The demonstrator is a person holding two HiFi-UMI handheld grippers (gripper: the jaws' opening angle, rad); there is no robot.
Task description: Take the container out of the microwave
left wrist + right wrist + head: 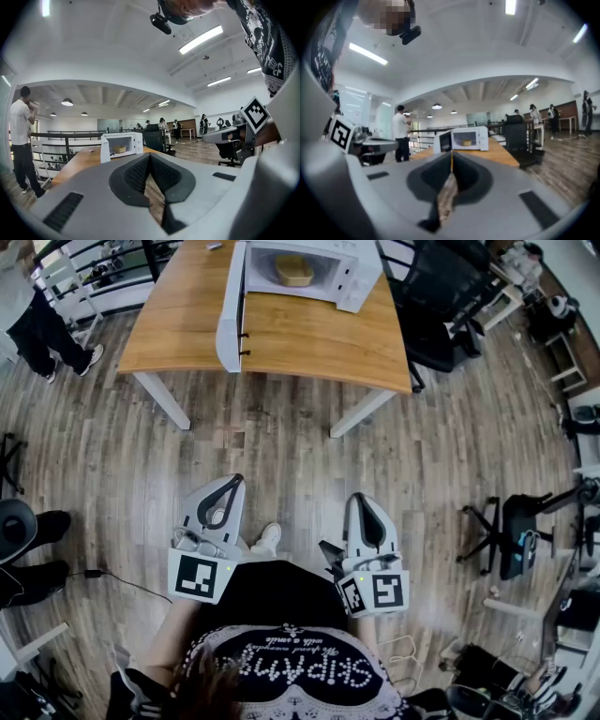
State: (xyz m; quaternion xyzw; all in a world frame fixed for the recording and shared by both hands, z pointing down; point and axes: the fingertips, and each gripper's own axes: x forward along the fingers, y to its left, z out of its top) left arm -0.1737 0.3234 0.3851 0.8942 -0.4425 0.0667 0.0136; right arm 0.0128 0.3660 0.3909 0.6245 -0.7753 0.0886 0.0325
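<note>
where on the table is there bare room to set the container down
Two bare patches on the table: the wide wood left of the open microwave door, out to the table's left edge, and the strip in front of the microwave, right of that door. A black chair crowds the table's right side.

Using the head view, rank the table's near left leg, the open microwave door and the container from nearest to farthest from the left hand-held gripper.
1. Table leg: ahead and slightly left of the left hand-held gripper, nearest.
2. Microwave door: on the tabletop, swung open toward the gripper.
3. Container: inside the microwave, farthest back.
</note>
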